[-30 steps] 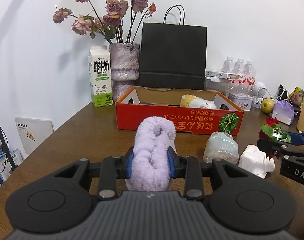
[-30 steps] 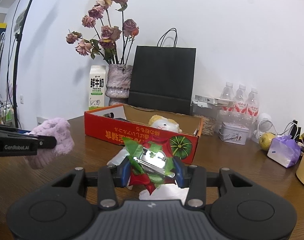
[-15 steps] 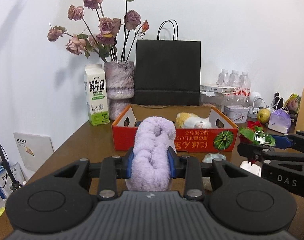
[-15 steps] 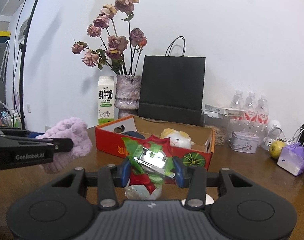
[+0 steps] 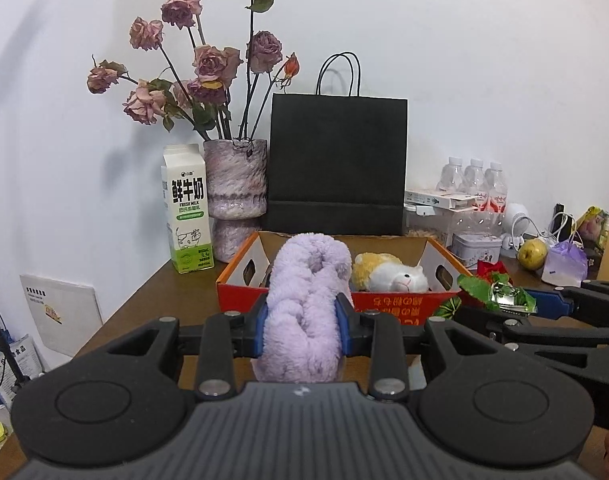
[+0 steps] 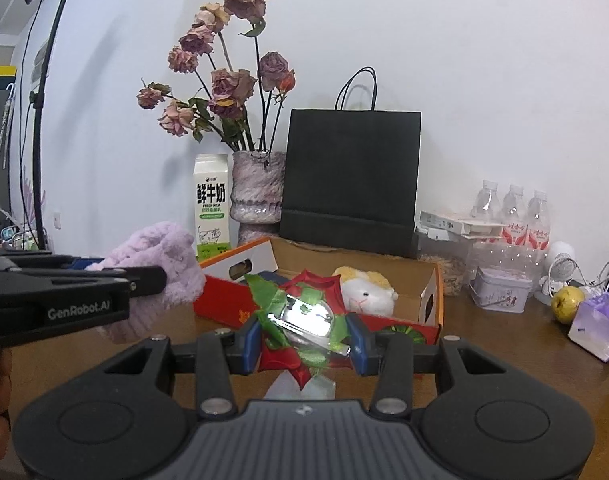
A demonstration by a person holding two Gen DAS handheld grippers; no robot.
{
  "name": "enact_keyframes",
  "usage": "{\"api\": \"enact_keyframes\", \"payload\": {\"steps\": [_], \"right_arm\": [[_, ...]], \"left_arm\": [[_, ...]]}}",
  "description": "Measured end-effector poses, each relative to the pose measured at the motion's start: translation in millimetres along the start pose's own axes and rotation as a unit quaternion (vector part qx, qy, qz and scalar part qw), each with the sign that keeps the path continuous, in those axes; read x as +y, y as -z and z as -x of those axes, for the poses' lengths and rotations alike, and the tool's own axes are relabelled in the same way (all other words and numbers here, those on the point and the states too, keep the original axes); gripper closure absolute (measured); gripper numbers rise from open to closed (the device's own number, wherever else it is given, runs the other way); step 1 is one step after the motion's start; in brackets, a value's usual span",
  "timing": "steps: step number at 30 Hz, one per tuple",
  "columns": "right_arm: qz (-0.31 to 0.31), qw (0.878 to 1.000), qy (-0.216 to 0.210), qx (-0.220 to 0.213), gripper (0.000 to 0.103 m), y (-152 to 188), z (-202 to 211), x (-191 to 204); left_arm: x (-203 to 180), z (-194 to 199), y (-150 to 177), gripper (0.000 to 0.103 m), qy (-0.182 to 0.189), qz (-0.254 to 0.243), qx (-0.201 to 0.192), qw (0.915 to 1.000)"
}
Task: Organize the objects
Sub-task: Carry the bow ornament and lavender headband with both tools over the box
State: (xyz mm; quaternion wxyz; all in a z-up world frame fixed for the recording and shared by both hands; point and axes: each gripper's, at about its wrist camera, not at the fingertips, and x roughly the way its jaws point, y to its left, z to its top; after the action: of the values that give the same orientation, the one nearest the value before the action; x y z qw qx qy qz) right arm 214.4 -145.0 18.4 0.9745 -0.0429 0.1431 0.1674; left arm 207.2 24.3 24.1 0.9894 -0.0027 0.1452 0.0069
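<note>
My left gripper [image 5: 302,326] is shut on a fluffy purple plush item [image 5: 306,312], held above the table just in front of the red cardboard box [image 5: 240,300]. The same plush item [image 6: 160,264] shows at the left of the right wrist view. My right gripper [image 6: 304,338] is shut on a red-and-green foil ornament with a shiny middle [image 6: 304,316], also raised before the box [image 6: 220,304]. That ornament [image 5: 498,290] appears at the right of the left wrist view. A white-and-yellow plush toy [image 5: 390,274] lies inside the box.
Behind the box stand a milk carton [image 5: 188,226], a vase of dried roses [image 5: 236,196] and a black paper bag [image 5: 338,164]. At the right are water bottles [image 6: 514,216], a small tin [image 6: 500,288], a yellow-green fruit [image 6: 566,304] and a purple pouch [image 6: 598,326]. A lamp stand [image 6: 40,104] rises at far left.
Both grippers have risen and come closer to the box with their loads still held. The items on the table in front of the box have dropped out of the left view.
</note>
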Motion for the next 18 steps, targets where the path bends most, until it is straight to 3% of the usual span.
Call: {"api": "enact_keyframes", "payload": {"steps": [18], "right_arm": [[-0.025,1.0,-0.004,0.005,0.061,-25.0,-55.9,-12.1]], "left_arm": [[4.8,-54.8,-20.3,0.07,0.008,0.013,0.003,0.9999]]}}
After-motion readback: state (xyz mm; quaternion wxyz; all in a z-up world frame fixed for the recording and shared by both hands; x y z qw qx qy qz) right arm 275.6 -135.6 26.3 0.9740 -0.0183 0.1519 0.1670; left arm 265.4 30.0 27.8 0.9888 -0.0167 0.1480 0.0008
